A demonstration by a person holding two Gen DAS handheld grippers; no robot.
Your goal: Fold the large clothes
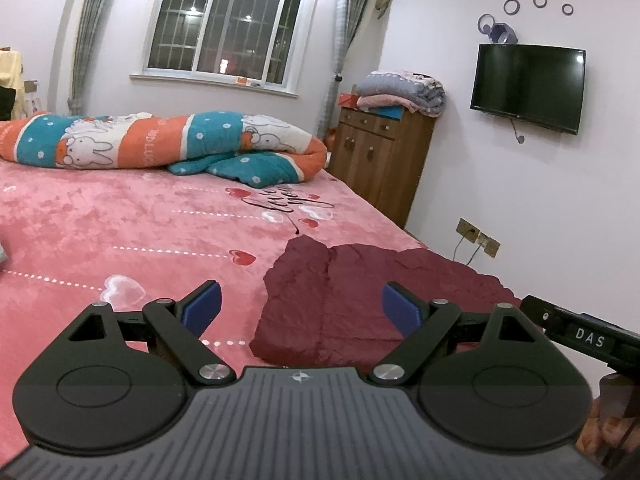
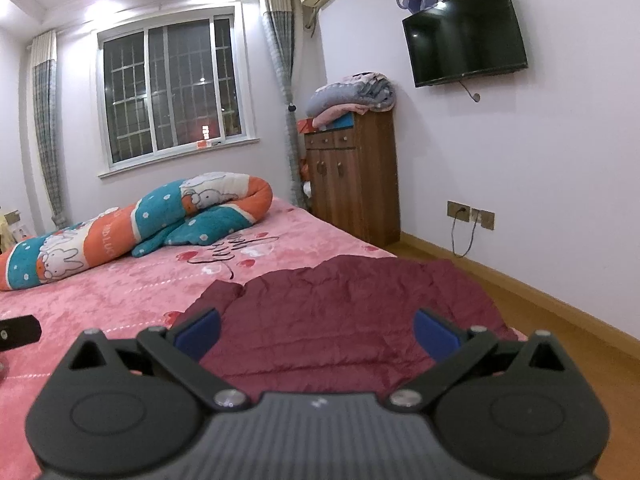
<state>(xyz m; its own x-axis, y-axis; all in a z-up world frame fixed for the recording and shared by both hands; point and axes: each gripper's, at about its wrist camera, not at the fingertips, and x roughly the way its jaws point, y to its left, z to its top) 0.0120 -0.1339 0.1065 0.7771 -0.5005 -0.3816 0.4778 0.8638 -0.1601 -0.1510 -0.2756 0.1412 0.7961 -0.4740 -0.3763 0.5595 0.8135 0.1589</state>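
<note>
A dark red garment [image 1: 352,296] lies folded and wrinkled on the pink bed cover, near the bed's right edge; it also shows in the right wrist view [image 2: 340,312]. My left gripper [image 1: 302,306] is open and empty, hovering above the garment's near left part. My right gripper [image 2: 318,330] is open and empty, hovering over the garment's near edge. The body of the right gripper [image 1: 576,332] shows at the right of the left wrist view. The garment's near edge is hidden behind both grippers.
The pink bed [image 1: 120,232] has a rolled orange and teal quilt [image 1: 160,140] at its far side. A wooden cabinet [image 2: 352,176] with folded blankets stands by the wall. A wall TV [image 2: 464,32], wall sockets [image 2: 470,214] and wooden floor [image 2: 560,340] lie to the right.
</note>
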